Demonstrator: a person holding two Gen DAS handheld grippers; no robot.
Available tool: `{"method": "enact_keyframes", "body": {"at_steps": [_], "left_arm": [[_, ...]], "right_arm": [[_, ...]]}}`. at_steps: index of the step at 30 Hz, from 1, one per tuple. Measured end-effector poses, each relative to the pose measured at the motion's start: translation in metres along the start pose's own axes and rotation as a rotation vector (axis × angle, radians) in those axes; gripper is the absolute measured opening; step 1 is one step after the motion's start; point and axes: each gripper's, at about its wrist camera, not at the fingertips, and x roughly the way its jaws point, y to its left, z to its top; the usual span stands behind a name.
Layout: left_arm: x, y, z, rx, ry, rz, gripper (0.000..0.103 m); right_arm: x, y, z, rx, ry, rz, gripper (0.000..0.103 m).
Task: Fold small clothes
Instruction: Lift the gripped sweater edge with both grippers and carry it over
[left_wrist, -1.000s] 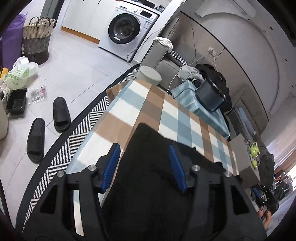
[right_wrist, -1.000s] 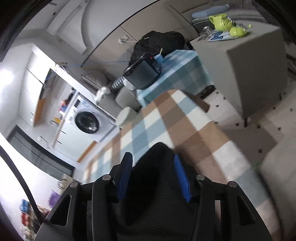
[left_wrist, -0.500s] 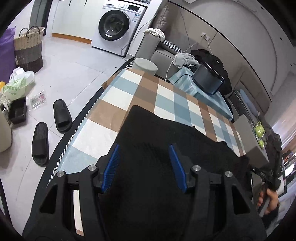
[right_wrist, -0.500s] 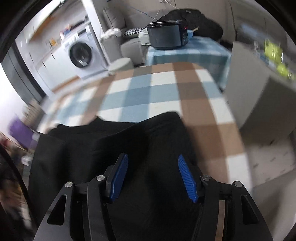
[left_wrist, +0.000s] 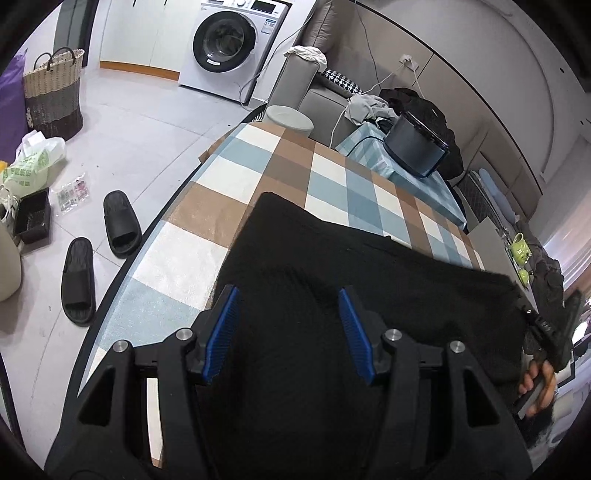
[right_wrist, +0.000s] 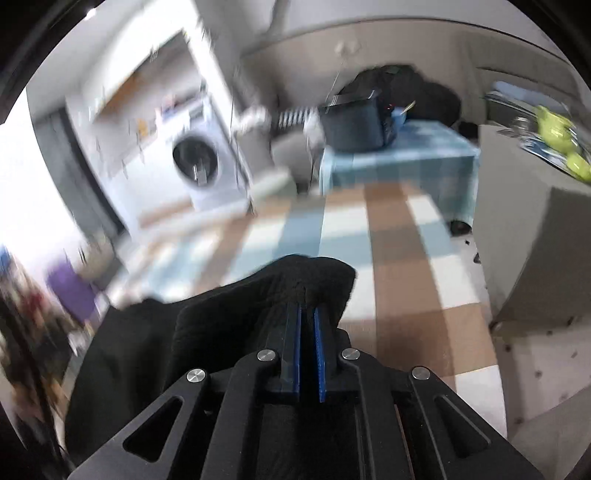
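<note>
One black knitted garment (left_wrist: 332, 266) is lying spread over the near part of the checked tablecloth (left_wrist: 258, 162), leaving the far half of the table bare and open, with its left edge dropping to the tiled floor (left_wrist: 140, 122). Two grippers are working it: the left gripper (left_wrist: 288, 325) is hovering over the cloth with its blue pads standing well apart, nothing pinched between them, while the right gripper (right_wrist: 306, 332) is clamping its pads tight on a bunched fold of the garment at its right-hand corner, lifted a little off the table. Two black slippers (left_wrist: 96, 254) are lying on the floor just beside the table's left edge. One washing machine (left_wrist: 229, 44) is standing at the far wall, one woven basket (left_wrist: 53, 96) well to the left. Beyond the table's far end, a round stool (left_wrist: 290, 118) and a black appliance (left_wrist: 413, 147) on a smaller blue-checked table are crowding that side; a grey cabinet (right_wrist: 532, 236) is standing close on the right.
</note>
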Motion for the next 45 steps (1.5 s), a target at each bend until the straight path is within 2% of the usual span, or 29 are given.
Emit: {"method": "enact_keyframes", "body": {"at_steps": [2,5,8,11,17,21,26,27,28,29,30,33,36,39,41,45], "left_arm": [[0.001,0.001,0.001,-0.001,0.0,-0.001,0.052],[0.003,0.003,0.002,-0.002,0.006,0.01,0.052],[0.004,0.004,0.004,0.012,0.003,0.028,0.052],[0.009,0.005,0.009,0.017,0.005,0.043,0.052],[0.037,-0.013,0.033,0.099,0.021,0.079,0.053],[0.074,-0.028,0.052,0.161,0.063,0.126,0.053],[0.13,-0.039,0.062,0.232,0.183,0.196,0.052],[0.135,-0.041,0.061,0.245,0.169,0.203,0.043],[0.135,-0.043,0.061,0.257,0.144,0.201,0.03],[0.137,-0.045,0.061,0.277,0.15,0.203,0.003],[0.137,-0.047,0.061,0.286,0.149,0.198,0.0],[0.12,-0.045,0.063,0.27,0.068,0.195,0.0],[0.093,-0.037,0.068,0.224,-0.021,0.175,0.0],[0.069,-0.022,0.077,0.166,-0.107,0.194,0.0],[0.064,-0.01,0.084,0.127,-0.113,0.203,0.0],[0.069,0.007,0.085,0.086,-0.062,0.182,0.0]], "right_arm": [[-0.002,-0.017,0.0,0.085,-0.018,-0.059,0.005],[0.017,-0.051,-0.004,0.233,0.073,-0.113,0.006],[0.021,-0.053,-0.007,0.221,0.109,-0.155,0.006],[0.02,-0.05,-0.009,0.207,0.13,-0.176,0.016],[0.004,-0.04,-0.01,0.216,0.109,-0.132,0.041],[-0.008,-0.024,-0.015,0.183,0.105,-0.099,0.043],[-0.02,-0.009,-0.025,0.157,0.111,-0.078,0.048],[-0.022,-0.007,-0.028,0.149,0.113,-0.08,0.048],[-0.023,-0.005,-0.029,0.14,0.115,-0.082,0.048],[-0.025,-0.003,-0.031,0.132,0.117,-0.085,0.048],[-0.026,-0.002,-0.033,0.127,0.12,-0.087,0.049],[-0.028,-0.002,-0.036,0.125,0.124,-0.087,0.049],[-0.027,-0.003,-0.038,0.124,0.129,-0.089,0.049],[-0.026,-0.004,-0.038,0.13,0.133,-0.091,0.049],[-0.024,-0.005,-0.039,0.133,0.136,-0.088,0.049],[-0.017,-0.006,-0.038,0.137,0.153,-0.09,0.049]]}}
